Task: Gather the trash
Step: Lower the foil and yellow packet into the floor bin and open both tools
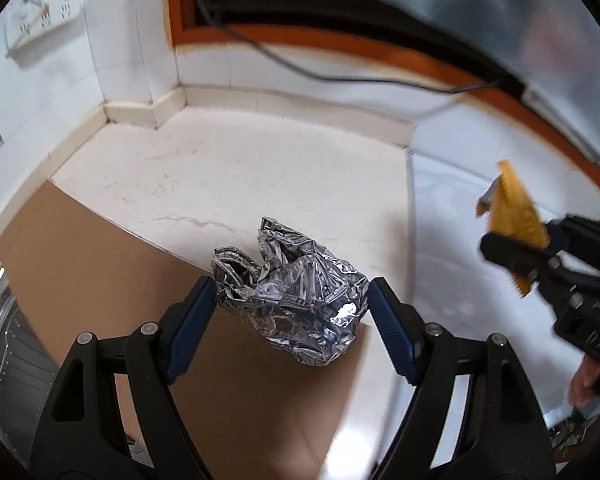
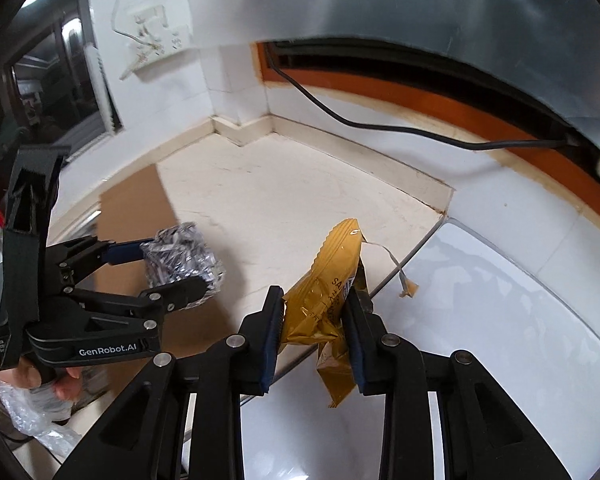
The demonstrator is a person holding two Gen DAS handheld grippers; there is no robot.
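Both pieces of trash already lifted clear of the table point(image 1: 236, 168). Left gripper point(image 1: 290, 300) clamped on a crumpled foil wad point(image 1: 296, 288), blue pads pressing it from either side, held above the near edge of the table and over a sheet of brown cardboard point(image 1: 100, 256) that reaches toward the left edge. Right gripper point(image 2: 314, 336) closed on a mustard-yellow snack wrapper point(image 2: 330, 304), pinched across its middle, torn strip trailing off to the right, hanging over the right edge of the table where a white glossy surface point(image 2: 500, 320) begins. Judged as the carry stage of collecting: grasps made, nothing yet dropped anywhere. No bin or bag clearly in sight; only a bit of clear plastic film point(image 2: 24, 416) at the lower left of the right wrist view, purpose impossible to tell. Next move likely a transfer of both loads to wherever trash goes, with grips held firm, since foil crushes and slips easily and the thin wrapper could slide out between the pads. Release only once above the receptacle.
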